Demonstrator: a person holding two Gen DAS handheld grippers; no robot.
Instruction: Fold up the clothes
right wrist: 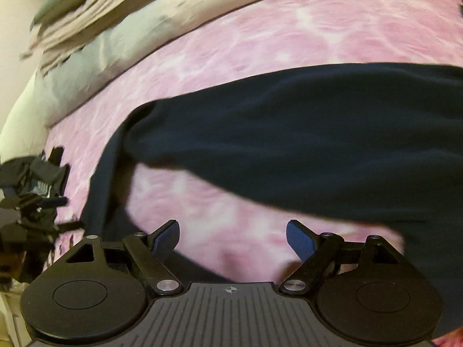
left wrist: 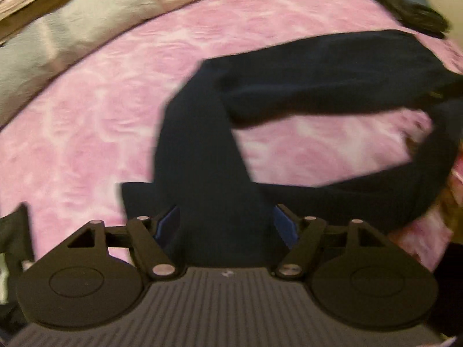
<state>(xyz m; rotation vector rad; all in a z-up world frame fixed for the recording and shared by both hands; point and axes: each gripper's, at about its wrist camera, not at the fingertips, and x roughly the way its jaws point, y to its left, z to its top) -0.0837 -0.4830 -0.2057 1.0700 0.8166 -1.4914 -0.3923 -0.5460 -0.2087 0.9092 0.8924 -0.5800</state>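
Note:
A dark navy garment (left wrist: 318, 86) lies spread on the pink bedspread (left wrist: 86, 130). One long part of it runs down into my left gripper (left wrist: 225, 222). The jaws there stand wide apart, and the cloth fills the gap between the blue pads. In the right wrist view the same garment (right wrist: 289, 130) stretches across the middle. My right gripper (right wrist: 233, 240) is open just in front of the garment's near edge, over bare bedspread (right wrist: 231, 217), with nothing between its fingers. The left gripper (right wrist: 37, 190) shows at the left edge, beside the garment's hanging part. Both views are blurred.
Grey and beige pillows and folded bedding (right wrist: 101, 43) are piled along the far left of the bed (left wrist: 58, 37). Another dark item (left wrist: 411, 8) lies at the far right corner in the left wrist view.

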